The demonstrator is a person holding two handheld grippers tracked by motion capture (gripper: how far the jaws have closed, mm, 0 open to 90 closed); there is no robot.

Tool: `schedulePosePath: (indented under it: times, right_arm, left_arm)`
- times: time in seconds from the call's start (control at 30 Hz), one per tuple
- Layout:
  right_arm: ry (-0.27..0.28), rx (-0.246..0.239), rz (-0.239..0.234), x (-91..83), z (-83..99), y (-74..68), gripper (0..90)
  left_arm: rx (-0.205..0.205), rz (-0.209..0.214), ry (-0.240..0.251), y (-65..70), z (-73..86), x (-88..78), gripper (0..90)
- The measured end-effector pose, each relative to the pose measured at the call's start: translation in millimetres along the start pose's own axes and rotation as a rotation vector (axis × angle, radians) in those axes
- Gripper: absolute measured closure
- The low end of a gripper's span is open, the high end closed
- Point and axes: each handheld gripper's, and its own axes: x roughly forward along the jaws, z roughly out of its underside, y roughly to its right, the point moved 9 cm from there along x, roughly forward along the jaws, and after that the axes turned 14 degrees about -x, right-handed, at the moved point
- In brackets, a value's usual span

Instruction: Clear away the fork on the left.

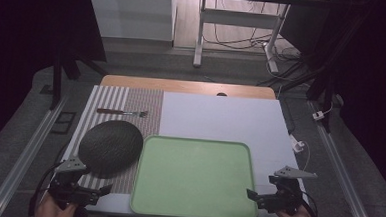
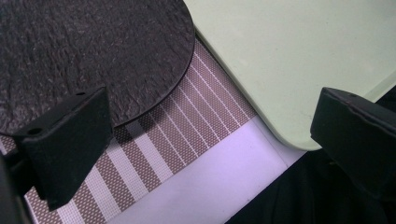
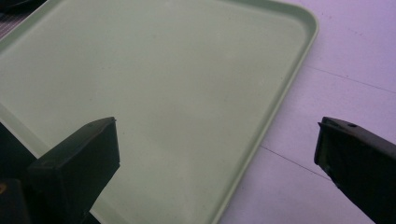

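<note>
grippers rest at the near edge of the desk (image 1: 220,115), one at each near corner of a pale green, square plastic tray with rounded corners and a low raised rim (image 1: 144,196). the tray lies flat and bare between them, its near edge along the desk's front. the left gripper (image 1: 107,189) sits just beside the tray's near left corner, jaws spread apart and holding nothing; a dark, round, rough-textured plate (image 1: 110,147) on a brown and white striped placemat (image 1: 131,103) lies just beyond it, touching or just overlapping the tray's left rim. the right gripper (image 1: 249,194) sits at the near right corner, jaws likewise wide and empty, about as near as the left. a fork (image 1: 123,113) lies well apart, farther back on the placemat.
</note>
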Motion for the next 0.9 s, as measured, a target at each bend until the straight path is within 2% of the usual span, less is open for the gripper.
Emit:
schedulePosePath:
  times: [0.1, 0.53, 0.73, 0.9]
  right_arm:
    - [-0.001, 0.002, 0.001, 0.1, 0.0, 0.0, 0.1]
    - [-0.009, 0.003, -0.001, 1.2, 0.6, 0.4, 0.1]
    - [-0.013, 0.004, 0.001, 1.4, 0.7, 0.3, 0.1]
    - [-0.014, 0.006, -0.002, 1.7, 0.8, 0.3, 0.1]
  left_arm:
    - [-0.001, 0.009, 0.003, -0.4, -1.4, 0.5, 0.0]
    - [0.024, -0.009, -0.003, -0.4, -9.5, 3.6, 0.0]
    - [0.012, 0.001, -0.013, -2.1, -13.7, 6.9, 0.0]
    - [0.01, -0.01, -0.011, -6.7, -19.7, 12.6, 0.0]
